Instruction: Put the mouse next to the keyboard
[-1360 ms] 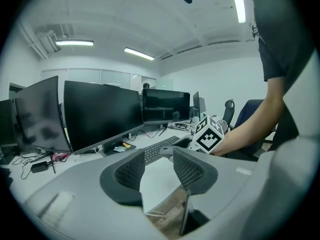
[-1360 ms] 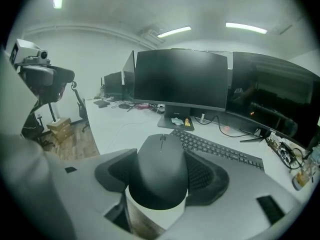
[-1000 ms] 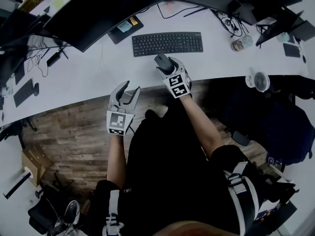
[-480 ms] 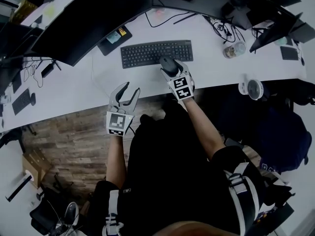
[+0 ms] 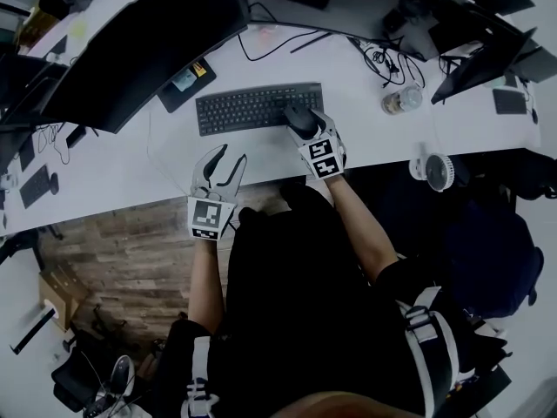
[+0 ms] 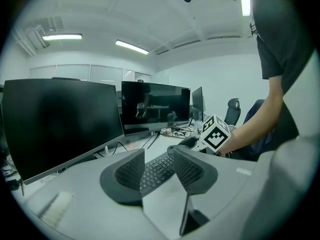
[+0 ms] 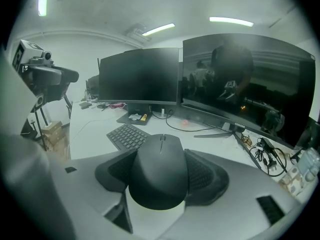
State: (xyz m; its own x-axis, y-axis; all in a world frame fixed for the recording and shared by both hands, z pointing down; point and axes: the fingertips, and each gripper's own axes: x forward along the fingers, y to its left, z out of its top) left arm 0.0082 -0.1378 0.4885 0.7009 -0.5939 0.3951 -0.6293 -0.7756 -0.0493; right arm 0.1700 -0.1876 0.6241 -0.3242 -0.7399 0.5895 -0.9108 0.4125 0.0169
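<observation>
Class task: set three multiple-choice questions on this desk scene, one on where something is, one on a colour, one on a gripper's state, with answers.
1. The mouse is: A in the right gripper; B in the left gripper; C on top of the keyboard.
2. The keyboard is: A white; B black; C red.
3. The left gripper's jaws are: A shut; B apart and empty; C gripping the keyboard.
Answers: 1 A, the right gripper's jaws clasp the mouse's sides; 2 B, its keys and frame are dark; 3 B, only a gap shows between them.

White desk (image 5: 122, 159), wood-plank floor (image 5: 113, 251)
</observation>
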